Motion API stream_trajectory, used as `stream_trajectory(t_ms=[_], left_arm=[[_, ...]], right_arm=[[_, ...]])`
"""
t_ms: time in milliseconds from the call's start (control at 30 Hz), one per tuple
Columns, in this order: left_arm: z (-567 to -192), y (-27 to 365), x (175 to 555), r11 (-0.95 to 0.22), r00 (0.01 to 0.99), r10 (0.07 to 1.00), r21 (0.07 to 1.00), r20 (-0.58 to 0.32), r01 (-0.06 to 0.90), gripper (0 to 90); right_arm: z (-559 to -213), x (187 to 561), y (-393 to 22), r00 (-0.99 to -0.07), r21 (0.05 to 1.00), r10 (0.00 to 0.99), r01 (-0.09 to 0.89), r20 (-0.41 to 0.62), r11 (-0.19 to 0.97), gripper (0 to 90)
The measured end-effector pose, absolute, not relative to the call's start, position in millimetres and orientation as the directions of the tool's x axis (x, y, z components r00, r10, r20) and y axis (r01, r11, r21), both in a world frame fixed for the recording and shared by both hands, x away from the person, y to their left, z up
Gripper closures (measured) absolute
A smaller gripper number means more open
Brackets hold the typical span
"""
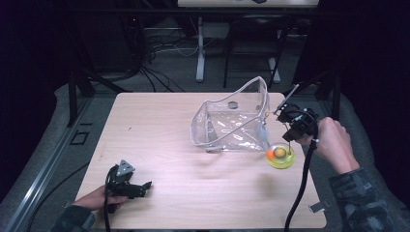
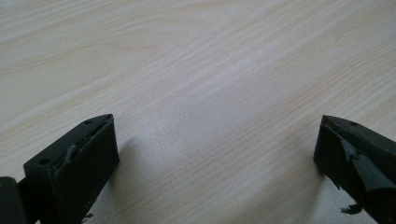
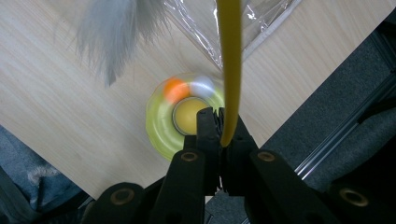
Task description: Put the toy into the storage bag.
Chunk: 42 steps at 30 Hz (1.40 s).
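Right tongs (image 3: 218, 126) are clamping a thin yellow rod (image 3: 230, 60) with a grey feather (image 3: 112, 32) at its far end, looks like a cat teaser wand; jaws are pressed together on the rod. In the high view the right tongs (image 1: 288, 126) are hovering just above a round yellow-green toy (image 1: 281, 155) with an orange ball in it, sitting on the bench (image 1: 169, 159) near its right edge, beside the clear plastic bag (image 1: 232, 123). The bag is standing open, apparently with just one small dark thing inside. Judging by that, the wand is picked up but not yet in the bag, and the round toy is untouched, so most of the packing seems left. Left tongs (image 1: 130, 186) are resting on the bench at front left, jaws wide apart, gripping nothing, bare wood between them (image 2: 210, 140).
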<state>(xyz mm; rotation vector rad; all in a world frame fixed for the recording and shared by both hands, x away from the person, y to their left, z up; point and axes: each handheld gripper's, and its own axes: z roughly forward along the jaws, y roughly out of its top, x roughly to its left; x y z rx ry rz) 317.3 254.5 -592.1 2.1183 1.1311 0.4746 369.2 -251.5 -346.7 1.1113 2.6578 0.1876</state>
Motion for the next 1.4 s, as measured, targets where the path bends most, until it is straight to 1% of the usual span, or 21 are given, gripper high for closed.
stream_trajectory(t_ms=[400,667,700,833,1033,1400], left_arm=[[-592.3,254.3,317.1,-0.387,0.554,0.832,0.712,-0.003,0.586,0.0],[-592.1,254.5,317.3,-0.391,0.556,0.831,0.711,0.001,0.584,0.0],[-591.1,255.1,317.2,-0.398,0.562,0.827,0.704,-0.003,0.589,0.0],[-591.3,255.0,317.3,-0.396,0.561,0.828,0.705,-0.003,0.588,0.0],[-591.3,255.0,317.3,-0.396,0.561,0.828,0.705,-0.003,0.588,0.0],[-591.3,255.0,317.3,-0.396,0.561,0.828,0.705,-0.003,0.588,0.0]], right_arm=[[-335.5,377.5,-257.2,-0.663,0.202,0.724,0.695,-0.192,0.690,87.7],[-330.1,388.1,-267.0,-0.645,0.204,0.741,0.712,-0.186,0.671,87.7],[-328.6,389.7,-267.8,-0.645,0.191,0.741,0.716,-0.189,0.672,87.7],[-326.9,394.5,-271.2,-0.629,0.203,0.754,0.726,-0.189,0.657,87.7],[-323.6,404.2,-275.9,-0.624,0.187,0.759,0.736,-0.184,0.650,87.7],[-319.2,417.8,-285.3,-0.597,0.195,0.784,0.759,-0.173,0.621,87.7]])
